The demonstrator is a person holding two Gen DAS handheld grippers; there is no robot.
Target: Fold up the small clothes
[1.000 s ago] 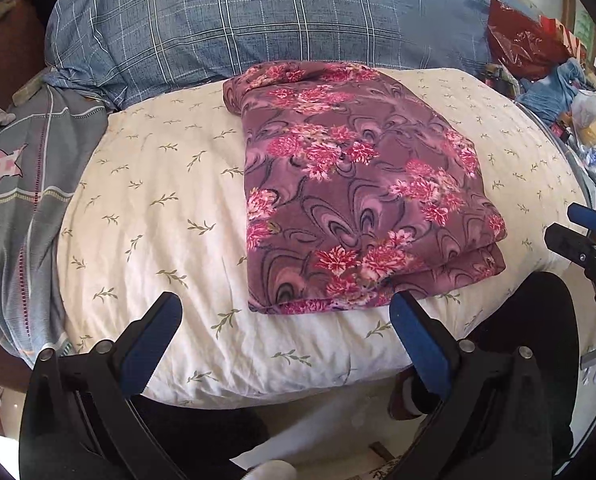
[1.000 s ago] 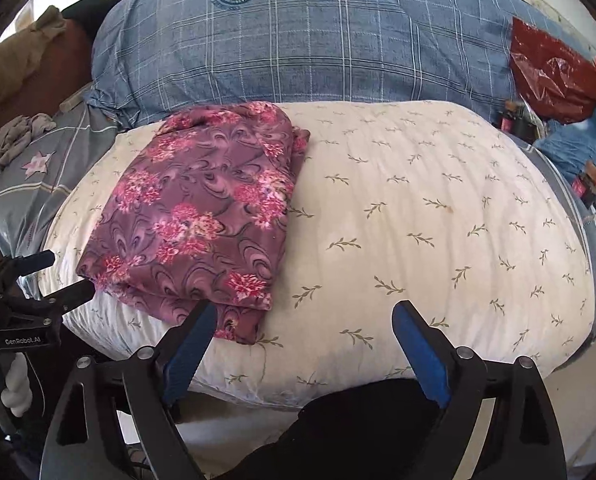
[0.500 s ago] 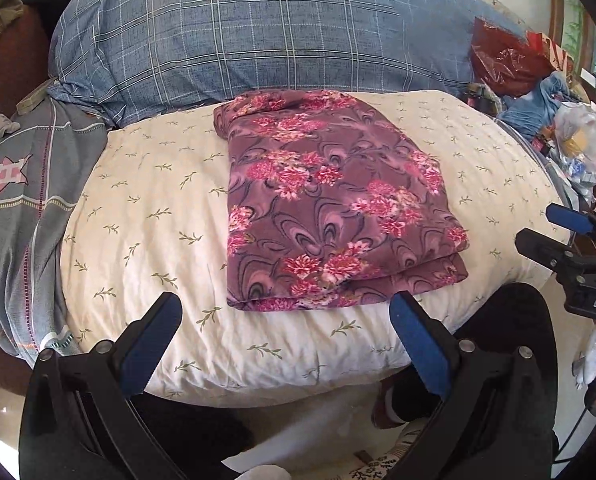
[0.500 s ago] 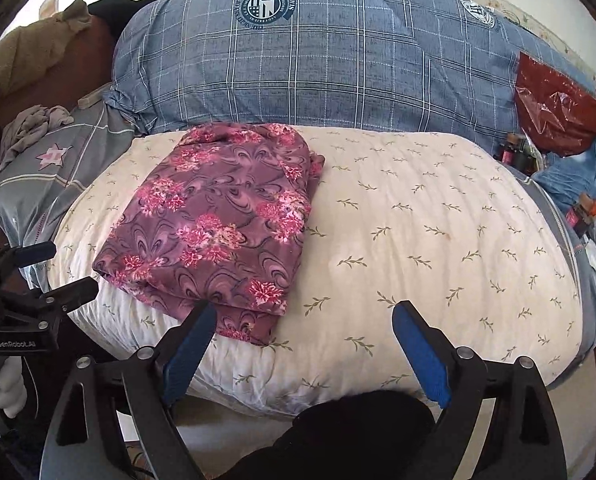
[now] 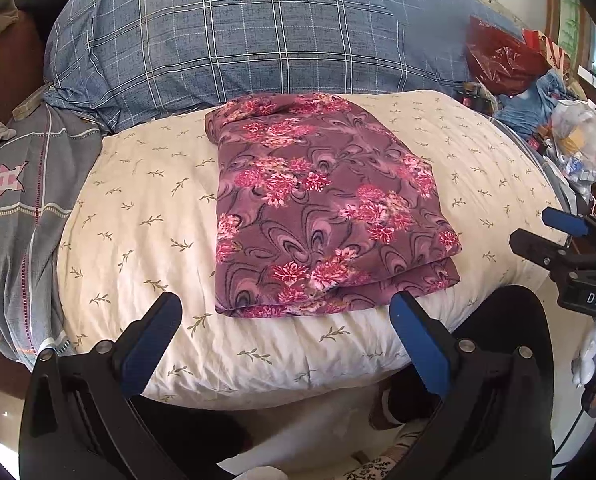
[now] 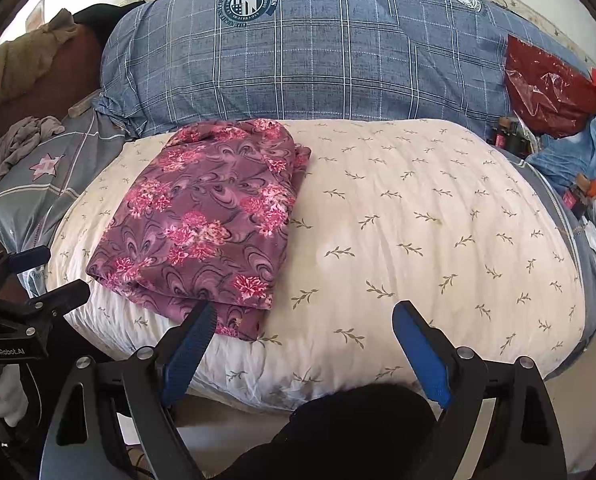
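The floral garment [image 5: 321, 208] lies folded into a neat rectangle on the cream pillow [image 5: 138, 216], straight ahead of the left tongs [image 5: 286, 336] and ahead-left of the right tongs [image 6: 301, 344]. Both tongs stand wide and empty, clear of the cloth, the right one's left finger [image 6: 190, 344] over its near corner. This piece looks finished, so the folding step seems closed. The next move likely calls for lifting the bundle aside or fetching another garment without disturbing its layered near edge.
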